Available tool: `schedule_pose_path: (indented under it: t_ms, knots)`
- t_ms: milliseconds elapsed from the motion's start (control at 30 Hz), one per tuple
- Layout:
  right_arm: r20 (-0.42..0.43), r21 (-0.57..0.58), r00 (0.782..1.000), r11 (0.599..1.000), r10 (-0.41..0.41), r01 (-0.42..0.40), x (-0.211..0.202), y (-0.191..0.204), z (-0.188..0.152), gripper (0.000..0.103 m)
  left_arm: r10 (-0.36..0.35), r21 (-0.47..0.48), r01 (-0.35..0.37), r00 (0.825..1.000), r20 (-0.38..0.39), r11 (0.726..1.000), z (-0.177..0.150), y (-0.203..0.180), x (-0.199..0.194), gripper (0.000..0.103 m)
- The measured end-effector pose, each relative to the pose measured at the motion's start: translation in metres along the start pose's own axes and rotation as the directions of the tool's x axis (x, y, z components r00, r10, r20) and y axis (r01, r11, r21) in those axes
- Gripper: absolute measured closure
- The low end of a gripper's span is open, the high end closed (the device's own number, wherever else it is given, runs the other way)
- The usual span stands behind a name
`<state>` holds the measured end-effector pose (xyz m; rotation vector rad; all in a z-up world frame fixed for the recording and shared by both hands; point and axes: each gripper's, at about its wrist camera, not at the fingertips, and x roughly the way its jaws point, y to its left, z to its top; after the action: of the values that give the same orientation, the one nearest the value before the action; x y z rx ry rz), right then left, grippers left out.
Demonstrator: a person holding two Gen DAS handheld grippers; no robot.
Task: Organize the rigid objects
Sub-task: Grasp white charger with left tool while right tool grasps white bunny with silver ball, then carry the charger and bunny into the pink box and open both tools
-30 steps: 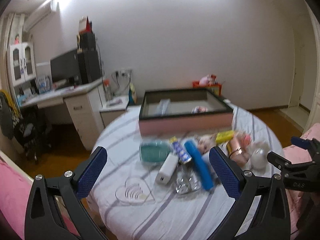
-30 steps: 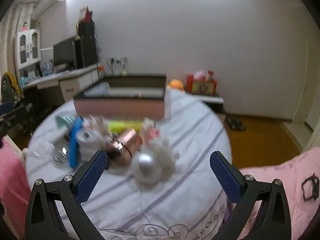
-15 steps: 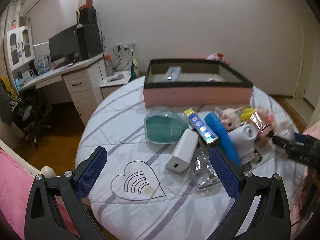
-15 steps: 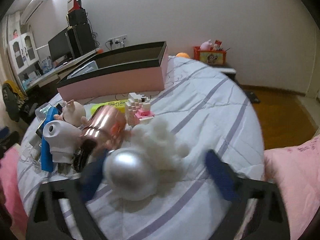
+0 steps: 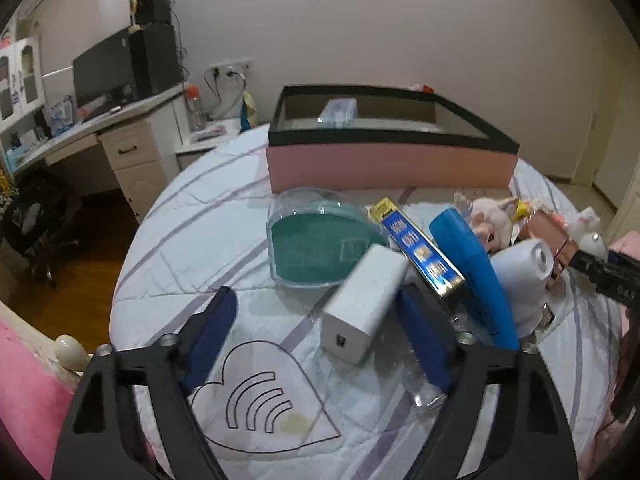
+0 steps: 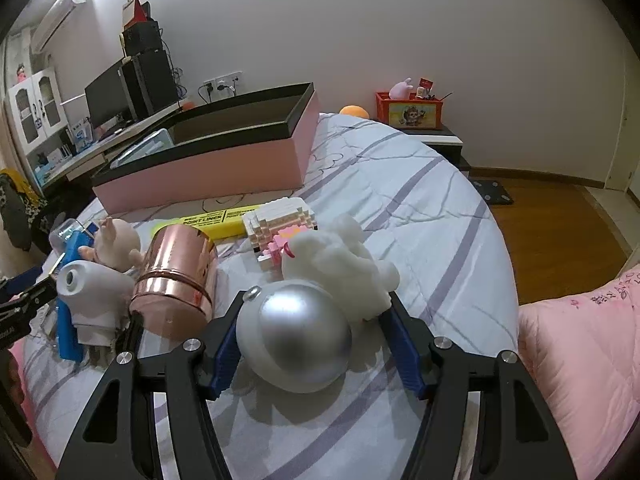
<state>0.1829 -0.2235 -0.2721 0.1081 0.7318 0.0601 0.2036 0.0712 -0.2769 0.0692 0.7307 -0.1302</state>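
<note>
A pink box with a black rim (image 5: 390,160) stands at the back of the round bed; it also shows in the right wrist view (image 6: 208,162). In front of it lie a white power bank (image 5: 366,300), a teal case (image 5: 316,250), a blue-gold box (image 5: 418,250) and a blue tube (image 5: 474,268). My left gripper (image 5: 320,340) is open, its jaws either side of the power bank's near end. My right gripper (image 6: 312,344) is open around a silver ball (image 6: 294,338), the left pad close to it. A copper cup (image 6: 178,280) lies left of the ball.
A white plush (image 6: 340,264), a block model (image 6: 280,222), a yellow box (image 6: 208,222), a pig doll (image 6: 114,244) and a white bottle (image 6: 90,284) crowd the bed. A desk with drawers (image 5: 132,156) stands left. A pink quilt (image 6: 580,360) lies right.
Both grippers moved forward and down toward the objects. The left jaws now flank the power bank; the right jaws narrowed around the silver ball.
</note>
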Motion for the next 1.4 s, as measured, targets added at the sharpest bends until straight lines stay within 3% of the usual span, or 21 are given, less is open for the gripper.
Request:
schedule_pose_path:
  t_ms: [100,233,300,333,367,400,433,500,800,1133,1400]
  knots:
    - [0.000,-0.013,1.000,1.000,-0.018,0.018,0.003,0.000,0.002,0.038,-0.014,0.016,0.014,1.000,-0.003,1.000,0.000,0.001,0.003,0.025]
    - [-0.002,-0.017,1.000,0.999,-0.029,0.029,0.007,0.001,0.004,0.038,-0.078,0.001,0.078,0.997,-0.025,0.997,0.004,-0.002,0.013,0.040]
    - [-0.006,-0.021,1.000,0.999,-0.029,0.029,0.007,0.001,0.005,0.038,-0.085,-0.008,0.085,0.996,-0.028,0.996,0.006,-0.005,0.016,0.043]
    - [-0.006,-0.019,1.000,0.999,-0.027,0.026,0.007,0.000,0.006,0.038,-0.088,-0.004,0.088,0.996,-0.031,0.996,0.007,-0.006,0.017,0.050]
    - [-0.008,-0.018,1.000,1.000,-0.024,0.024,0.007,0.000,0.006,0.038,-0.105,0.001,0.105,0.994,-0.038,0.994,0.007,-0.007,0.017,0.067]
    - [-0.008,-0.020,1.000,1.000,-0.023,0.023,0.007,0.000,0.006,0.038,-0.127,0.009,0.127,0.991,-0.046,0.992,0.008,-0.008,0.017,0.078]
    - [-0.008,-0.021,1.000,1.000,-0.023,0.023,0.007,0.000,0.006,0.038,-0.123,0.028,0.124,0.991,-0.053,0.992,0.006,-0.013,0.016,0.080]
    - [-0.008,-0.022,1.000,1.000,-0.022,0.021,0.005,0.000,0.005,0.038,-0.088,0.064,0.091,0.995,-0.036,0.994,0.005,-0.018,0.012,0.080]
    - [0.020,-0.021,1.000,1.000,-0.005,0.006,-0.010,0.003,0.005,0.038,-0.061,0.054,0.062,0.998,-0.021,0.997,-0.001,-0.015,-0.004,0.080]
    - [0.091,-0.041,0.995,0.999,0.027,-0.024,-0.037,0.015,0.023,0.038,-0.087,0.053,0.085,0.995,0.044,0.995,0.015,-0.018,-0.030,0.080]
    - [0.133,-0.077,0.984,0.991,0.115,-0.105,-0.043,0.040,0.047,0.038,-0.109,0.039,0.106,0.991,0.081,0.994,0.029,-0.015,-0.038,0.080]
